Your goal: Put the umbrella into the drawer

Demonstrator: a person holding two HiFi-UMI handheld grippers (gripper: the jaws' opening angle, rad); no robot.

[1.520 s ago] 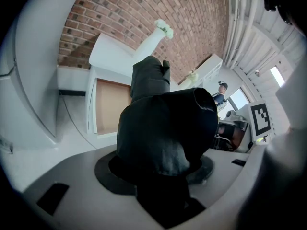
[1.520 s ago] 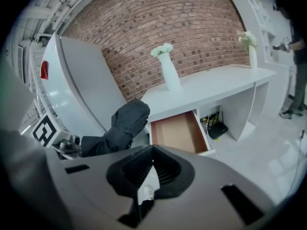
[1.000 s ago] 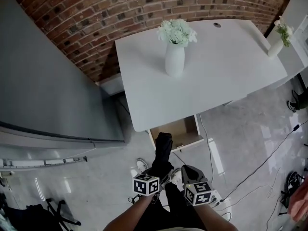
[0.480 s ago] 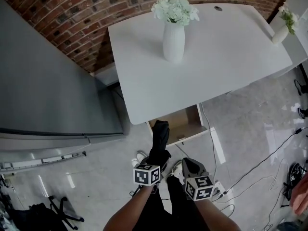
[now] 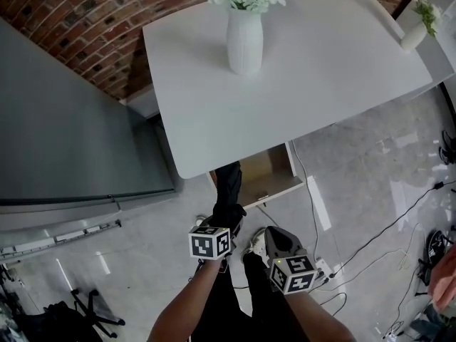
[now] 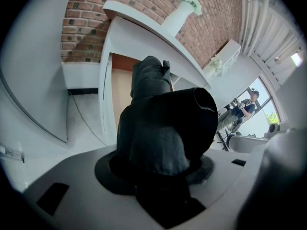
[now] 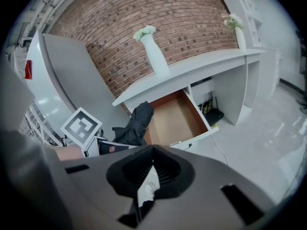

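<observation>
A folded black umbrella sticks out forward from my left gripper, whose jaws stand wide and are shut on its thick end. Its far tip reaches over the left front corner of the open wooden drawer under the white table. In the left gripper view the umbrella fills the middle and hides the jaws of the left gripper. My right gripper hangs beside it to the right, shut and empty. The right gripper view shows the right gripper, the drawer with a bare bottom, and the umbrella at the drawer's left.
A white vase of flowers stands on the table, a smaller one at the far right. A tall grey cabinet stands left of the drawer, with a brick wall behind. Cables trail over the glossy floor at right.
Both grippers have sunk a little toward the drawer, the left one carrying the umbrella along. The table has slid up the head view. The grip has not changed.
</observation>
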